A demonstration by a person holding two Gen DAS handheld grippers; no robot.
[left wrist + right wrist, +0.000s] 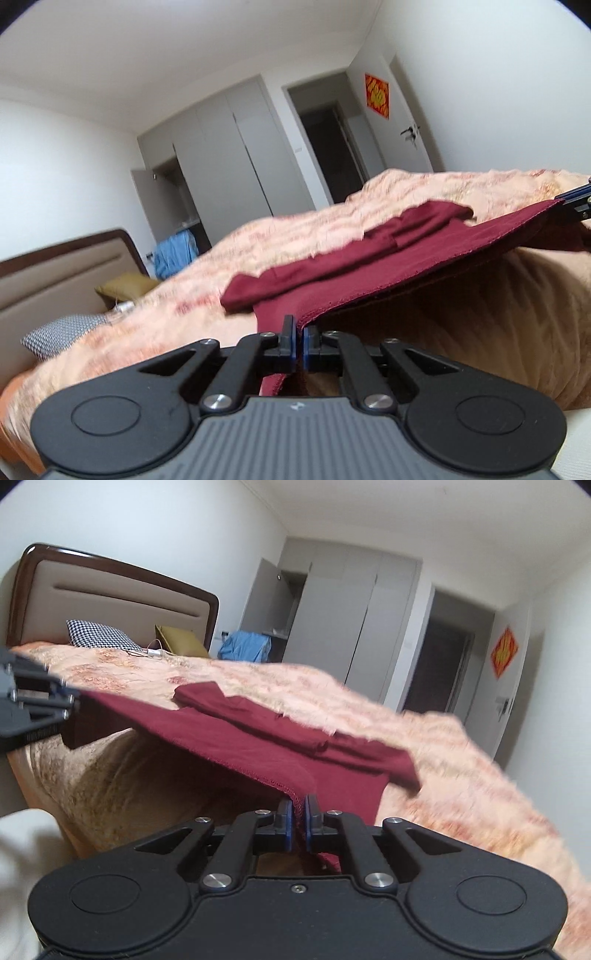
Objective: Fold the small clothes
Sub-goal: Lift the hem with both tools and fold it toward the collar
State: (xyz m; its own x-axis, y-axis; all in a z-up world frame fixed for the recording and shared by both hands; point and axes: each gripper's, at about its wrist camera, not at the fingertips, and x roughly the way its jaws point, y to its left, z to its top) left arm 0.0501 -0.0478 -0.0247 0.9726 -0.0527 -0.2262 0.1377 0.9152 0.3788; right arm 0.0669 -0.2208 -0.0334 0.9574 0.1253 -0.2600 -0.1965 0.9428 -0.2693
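A dark red garment [388, 258] lies on the bed, its near hem lifted off the bed's edge. It also shows in the right wrist view [258, 734]. My left gripper [299, 332] is shut on one corner of the hem. My right gripper [298, 805] is shut on the other corner. The hem is stretched taut between them, and each gripper shows at the edge of the other's view: the right gripper [576, 203], the left gripper [70, 701]. The garment's far part lies folded over, with sleeves on top.
The bed has a peach patterned bedspread [461, 775] and a brown-framed headboard [110, 590]. A checked pillow [103, 635] and an olive cushion [181, 642] lie near the headboard. Grey wardrobes [229, 155], a blue cloth [173, 251] and a dark doorway [325, 140] stand beyond.
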